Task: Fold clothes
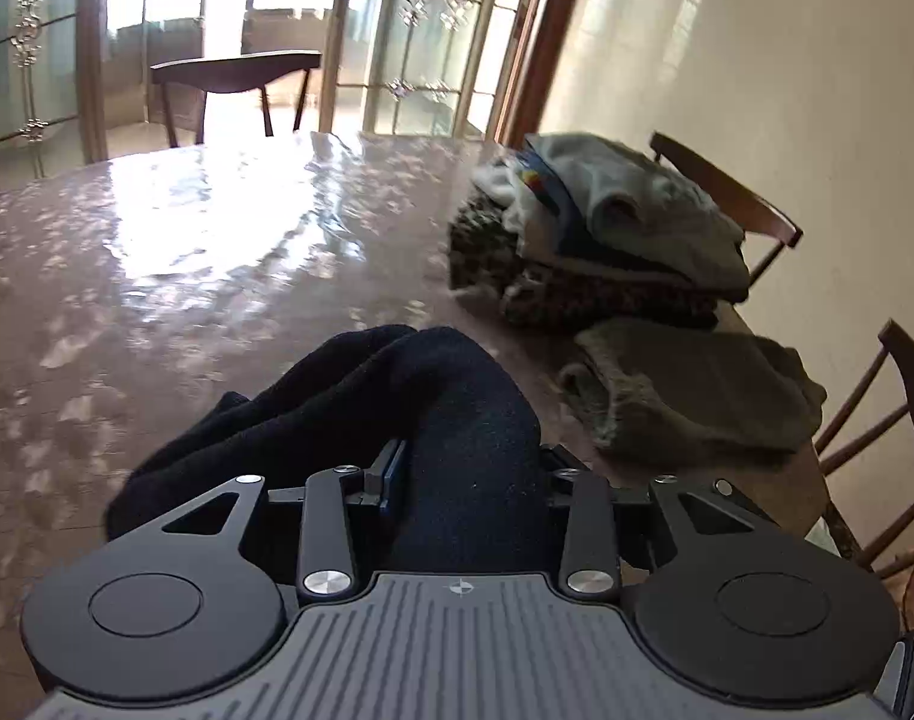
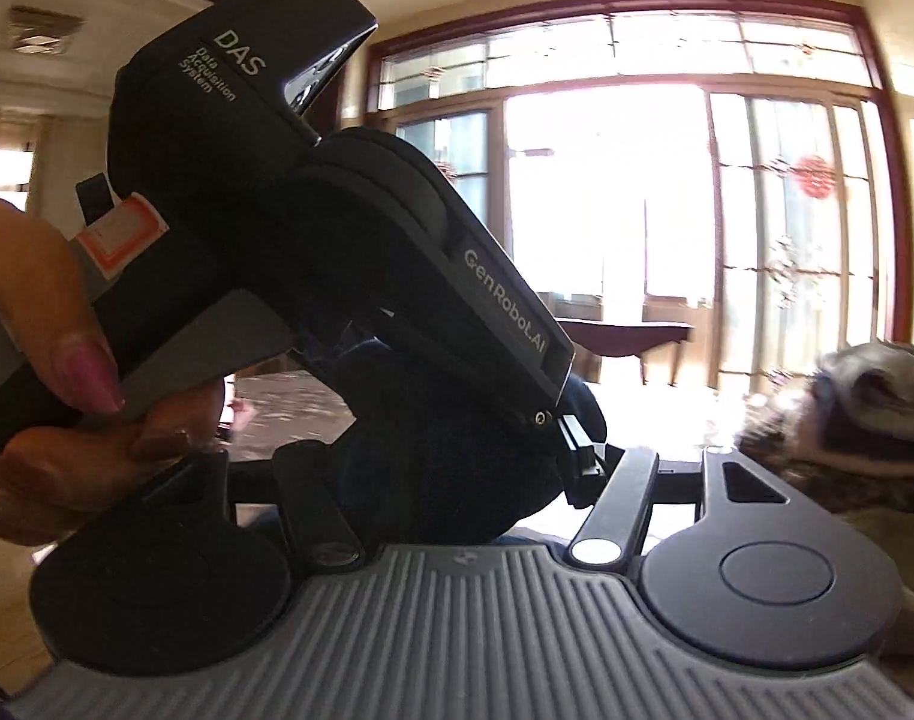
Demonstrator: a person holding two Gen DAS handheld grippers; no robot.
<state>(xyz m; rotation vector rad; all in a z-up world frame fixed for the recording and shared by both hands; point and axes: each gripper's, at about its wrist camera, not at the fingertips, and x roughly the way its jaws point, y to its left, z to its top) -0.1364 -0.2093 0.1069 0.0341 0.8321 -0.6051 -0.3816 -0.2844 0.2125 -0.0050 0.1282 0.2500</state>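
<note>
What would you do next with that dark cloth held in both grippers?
Probably carry the dark garment toward the stack of folded clothes at the table's edge and set it there. It is bunched between the left gripper and the right gripper, above the tabletop, and looks already folded.

table (image 1: 187, 252): glossy, marbled | dark garment (image 1: 397, 396): matt cloth | chair (image 1: 751, 210): polished wood | folded pile (image 1: 625, 228): soft cloth

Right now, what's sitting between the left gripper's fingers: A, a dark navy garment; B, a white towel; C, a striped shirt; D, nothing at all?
A: in the left wrist view a dark navy garment is bunched between the fingers of the left gripper, above the glossy table.
</note>
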